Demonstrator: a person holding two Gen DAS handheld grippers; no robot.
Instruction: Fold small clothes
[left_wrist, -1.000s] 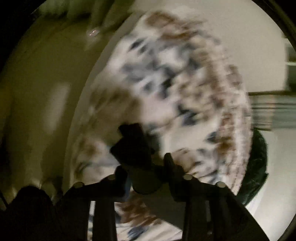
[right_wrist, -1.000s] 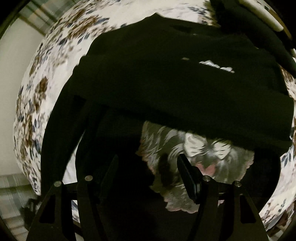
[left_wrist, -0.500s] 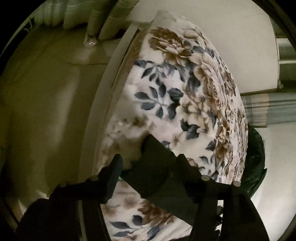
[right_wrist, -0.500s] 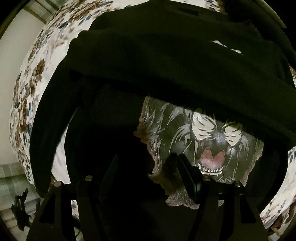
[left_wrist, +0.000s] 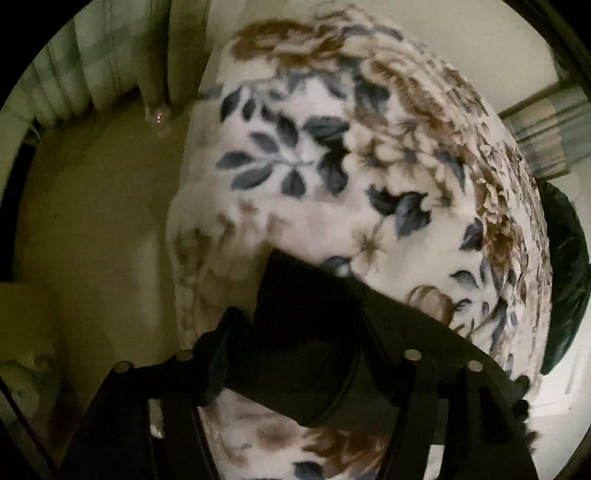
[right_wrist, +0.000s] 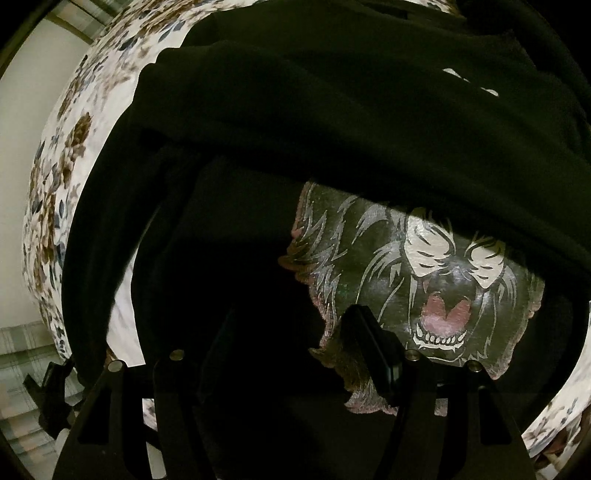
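Black T-shirt (right_wrist: 332, 110) spread on floral blanket (left_wrist: 369, 166), upper part folded down across the roaring lion print (right_wrist: 424, 288). Left gripper (left_wrist: 295, 332) clamped on a dark sleeve end (left_wrist: 306, 347) — cloth bunched between both fingers, held over blanket edge beside beige floor (left_wrist: 92, 221). Right gripper (right_wrist: 291, 332) low over shirt body next to print; fingers spread apart, nothing visibly pinched — dark, contact with cloth unclear.

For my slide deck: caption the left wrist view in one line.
Left gripper clamps a dark garment above a floral blanket, curtains beyond.
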